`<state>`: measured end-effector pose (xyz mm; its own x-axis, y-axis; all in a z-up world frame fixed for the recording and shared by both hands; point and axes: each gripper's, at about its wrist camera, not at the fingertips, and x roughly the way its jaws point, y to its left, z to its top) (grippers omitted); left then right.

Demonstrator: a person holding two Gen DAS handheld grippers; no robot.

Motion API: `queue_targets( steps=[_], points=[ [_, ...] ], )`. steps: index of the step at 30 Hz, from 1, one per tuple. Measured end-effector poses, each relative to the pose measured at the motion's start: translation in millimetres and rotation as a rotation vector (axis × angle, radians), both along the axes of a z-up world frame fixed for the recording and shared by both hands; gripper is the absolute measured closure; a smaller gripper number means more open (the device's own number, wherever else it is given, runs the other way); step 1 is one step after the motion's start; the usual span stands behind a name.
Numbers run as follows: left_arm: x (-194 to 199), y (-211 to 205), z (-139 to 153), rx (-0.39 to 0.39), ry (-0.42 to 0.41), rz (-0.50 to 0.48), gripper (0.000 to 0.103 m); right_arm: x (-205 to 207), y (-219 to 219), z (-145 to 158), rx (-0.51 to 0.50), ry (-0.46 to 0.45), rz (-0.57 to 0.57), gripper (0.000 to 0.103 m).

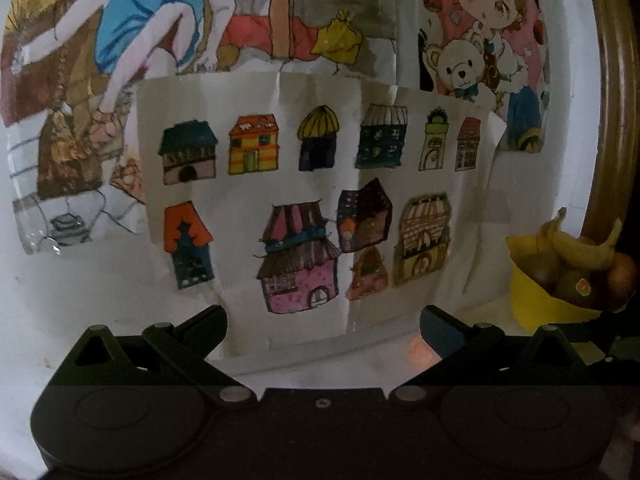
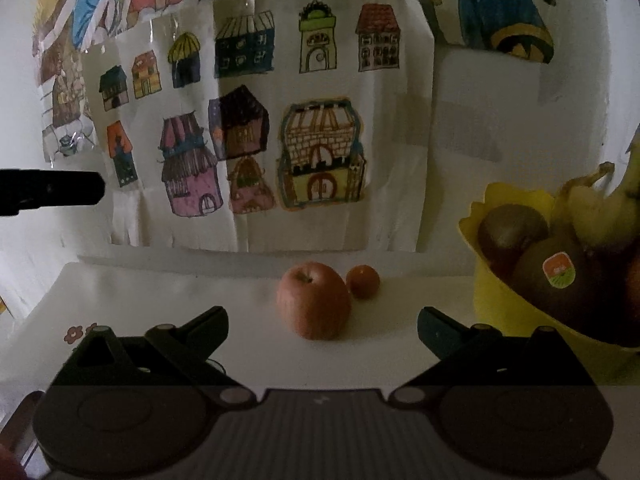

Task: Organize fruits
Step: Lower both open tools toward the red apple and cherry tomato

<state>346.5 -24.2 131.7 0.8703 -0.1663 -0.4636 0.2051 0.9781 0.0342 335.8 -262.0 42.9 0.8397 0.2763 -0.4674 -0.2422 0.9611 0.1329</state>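
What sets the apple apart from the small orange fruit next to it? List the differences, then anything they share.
Size: the apple is clearly larger than the small orange fruit.
Colour: the apple is pale reddish pink; the orange fruit is a deeper, even orange.
Shape: the apple is taller, with a stem in a dimple on top; the orange fruit is round, with no stem visible.
Position: the apple sits nearer the right gripper; the orange fruit is behind it.
Shared: both rest on the white table, outside the yellow bowl.
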Motion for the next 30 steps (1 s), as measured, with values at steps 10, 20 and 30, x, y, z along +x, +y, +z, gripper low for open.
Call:
queue_targets(
  steps=[10,20,30],
  points=[
    [29,-2,-44,-0.077,0.097,-0.022,0.001,25,5,-22,-0.038,0.029,0.010,0.000],
    [40,-2,-69,-0.101,0.151,0.000,0.001,53,14,-38,-0.040,0.041,0.054,0.000],
    [19,-9,-19,-0.017,0.079,0.029,0.001,60,25,-35,-0.032,0.002,0.067,0.000]
  ],
)
